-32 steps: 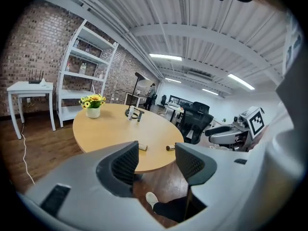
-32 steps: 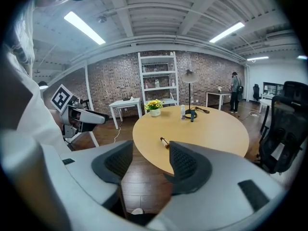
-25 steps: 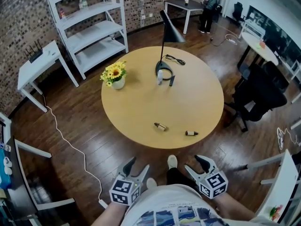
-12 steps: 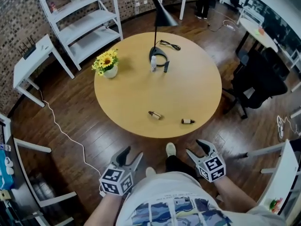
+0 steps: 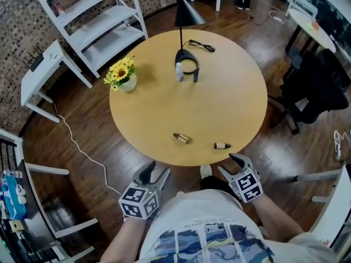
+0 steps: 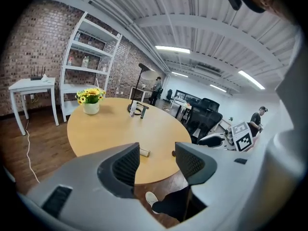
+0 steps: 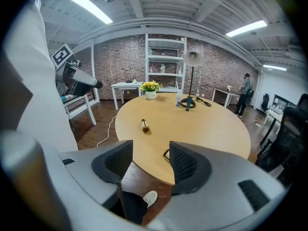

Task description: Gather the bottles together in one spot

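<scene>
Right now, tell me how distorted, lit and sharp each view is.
Head view: sharp, edges bowed, table evenly lit. Left gripper view: heavy fisheye, black corners, left tongs loom large. Right gripper view: same fisheye, ceiling lamps glare, bottle crisp.

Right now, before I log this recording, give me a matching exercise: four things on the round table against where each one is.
Things:
1. sunflower pot
2. white bottle
3. rightmost small bottle
4. black cable

Places:
A. on its side near the near edge of the table
B. upright at the foot of the desk lamp
C. far side, beyond the lamp
D. left side, standing alone

Pairs: 1-D, 2-B, 3-A, 4-C
</scene>
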Motion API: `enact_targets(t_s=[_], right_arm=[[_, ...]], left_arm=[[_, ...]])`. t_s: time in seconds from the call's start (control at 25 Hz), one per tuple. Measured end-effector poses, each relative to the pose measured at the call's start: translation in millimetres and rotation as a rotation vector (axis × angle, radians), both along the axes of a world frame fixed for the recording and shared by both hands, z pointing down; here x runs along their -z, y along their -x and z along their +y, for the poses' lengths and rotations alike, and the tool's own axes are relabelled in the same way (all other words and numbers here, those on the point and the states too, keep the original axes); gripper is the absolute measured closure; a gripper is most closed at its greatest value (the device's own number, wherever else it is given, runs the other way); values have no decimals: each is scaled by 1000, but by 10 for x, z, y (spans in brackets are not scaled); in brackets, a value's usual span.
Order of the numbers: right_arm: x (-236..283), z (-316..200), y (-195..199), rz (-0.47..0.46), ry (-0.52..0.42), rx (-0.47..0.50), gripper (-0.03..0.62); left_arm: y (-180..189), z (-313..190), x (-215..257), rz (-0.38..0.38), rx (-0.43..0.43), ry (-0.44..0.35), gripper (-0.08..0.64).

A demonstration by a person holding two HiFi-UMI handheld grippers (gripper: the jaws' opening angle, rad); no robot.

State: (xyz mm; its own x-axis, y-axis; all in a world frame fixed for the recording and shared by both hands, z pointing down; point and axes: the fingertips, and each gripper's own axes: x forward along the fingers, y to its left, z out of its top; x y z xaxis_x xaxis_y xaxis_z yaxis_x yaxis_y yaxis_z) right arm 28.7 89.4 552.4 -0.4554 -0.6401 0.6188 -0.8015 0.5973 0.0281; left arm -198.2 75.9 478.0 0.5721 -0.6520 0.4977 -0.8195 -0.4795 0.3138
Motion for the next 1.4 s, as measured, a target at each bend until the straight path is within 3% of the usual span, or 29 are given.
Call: enact_targets(t_s=[0.16, 0.36, 0.52, 0.64, 0.8, 0.92, 1.0, 1.24, 1.32, 1.4], right_arm=[[-173, -352, 64, 16, 9, 107, 330], [-827, -625, -418, 182, 69, 199, 330], [-1305, -803, -556, 235, 133, 318, 330], [-1458, -860, -484, 213, 181, 407, 328], [-1469, -912, -514, 154, 239, 453, 436], [-1345, -978, -537, 117, 249, 440, 440], [-1068, -1055, -457, 58, 232, 452, 440], [-92, -1258, -205, -100, 229, 557, 440], [115, -1301, -159, -148, 252, 585, 439], [253, -1352, -139, -183, 265, 608, 439]], left_arm=[[-124, -316, -17, -30, 26, 13, 322], [-241, -582, -104, -59, 67, 63, 322], [-462, -778, -170, -89, 49, 101, 322], [-650, -945, -171, -103, 11, 119, 322], [-990, -1163, -213, -119, -84, 127, 322], [-1337, -1230, -328, -154, -231, 131, 322], [-1593, -1249, -392, -222, -392, 93, 322], [-2243, -1163, -449, -547, -983, -184, 322], [-2350, -1160, -453, -662, -1097, -258, 322], [-2386, -1218, -462, -792, -1161, -339, 403]])
